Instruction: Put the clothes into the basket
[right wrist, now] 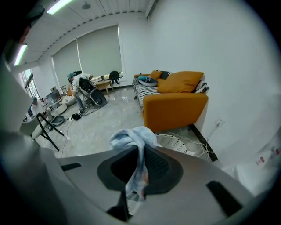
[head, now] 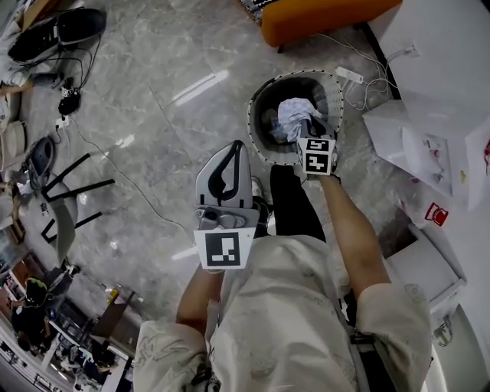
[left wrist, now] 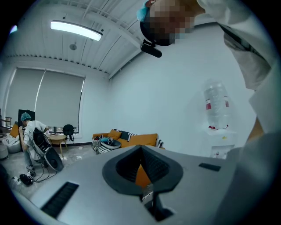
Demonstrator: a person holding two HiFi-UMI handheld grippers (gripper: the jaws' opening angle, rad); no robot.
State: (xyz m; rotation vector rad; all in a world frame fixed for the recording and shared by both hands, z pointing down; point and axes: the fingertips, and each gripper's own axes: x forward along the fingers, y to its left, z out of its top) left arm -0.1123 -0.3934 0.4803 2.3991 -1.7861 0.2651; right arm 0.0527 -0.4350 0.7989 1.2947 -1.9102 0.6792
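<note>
You are pinching the cloth [head: 293, 113] in your right gripper [head: 310, 129] directly over the basket [head: 259, 139]; your left gripper [head: 233, 153] is hanging closed and empty beside it.

The basket [head: 256, 99] stands on the floor [head: 153, 115] just ahead of the person's feet, with the sofa [head: 321, 17] beyond it. A power strip [head: 349, 75] lies on the floor right of the basket, between it and the wall. The right tongs [head: 312, 126] hang over the basket's near right rim. The garment [head: 293, 115] is pinched between them and falls inside the rim's outline. The left tongs [head: 236, 149] are left of the basket and nearer the person, over bare floor, with nothing between them. A pair of shoes [head: 57, 34] lies far off to the left. Cartons [head: 429, 149] sit to the right, against the wall.
</note>
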